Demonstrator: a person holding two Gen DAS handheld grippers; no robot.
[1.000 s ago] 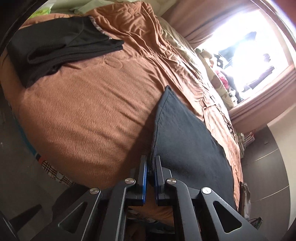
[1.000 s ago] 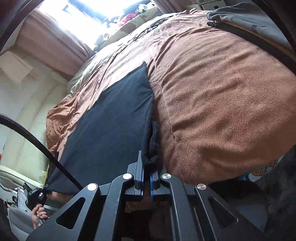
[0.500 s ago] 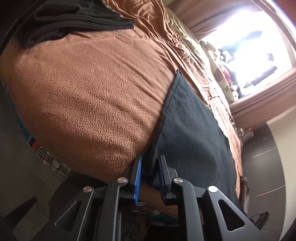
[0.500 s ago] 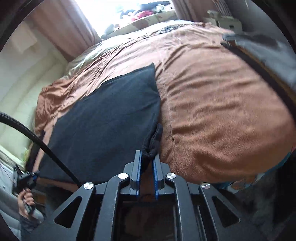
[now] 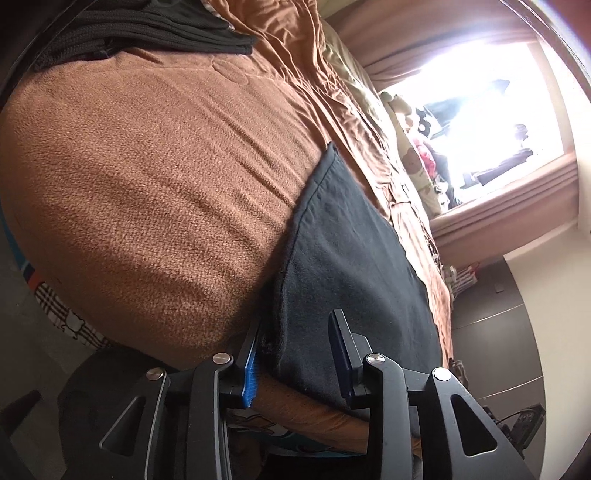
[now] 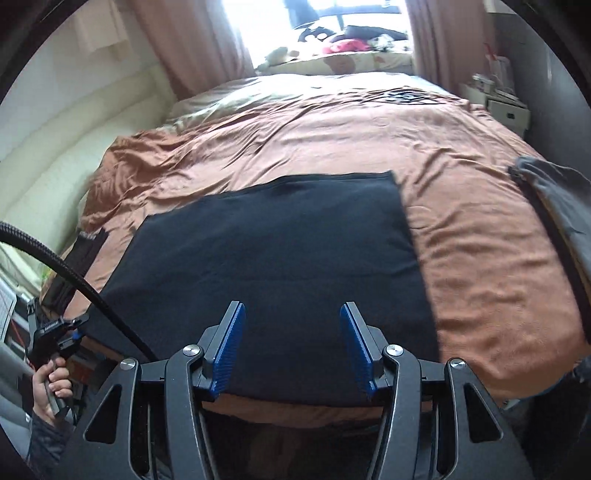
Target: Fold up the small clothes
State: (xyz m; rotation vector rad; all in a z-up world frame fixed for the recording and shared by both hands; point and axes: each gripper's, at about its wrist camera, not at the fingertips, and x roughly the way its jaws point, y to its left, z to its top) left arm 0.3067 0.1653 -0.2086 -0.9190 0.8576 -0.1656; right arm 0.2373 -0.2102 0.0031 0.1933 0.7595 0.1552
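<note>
The right tool (image 6: 293, 347) hangs spread wide over the near edge of a black cloth (image 6: 273, 266) lying flat on the brown bed (image 6: 480, 258) (nothing between its blue pads). A hand (image 6: 48, 387) grips another tool at far left.

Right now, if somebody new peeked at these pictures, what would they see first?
Probably the big black cloth, lying flat near the foot of a bed with a fuzzy brown blanket. Next, the two open grippers with blue pads: the right gripper over the cloth's near edge, and the left gripper around its corner. Then the very bright window at the far end of the bed.
</note>
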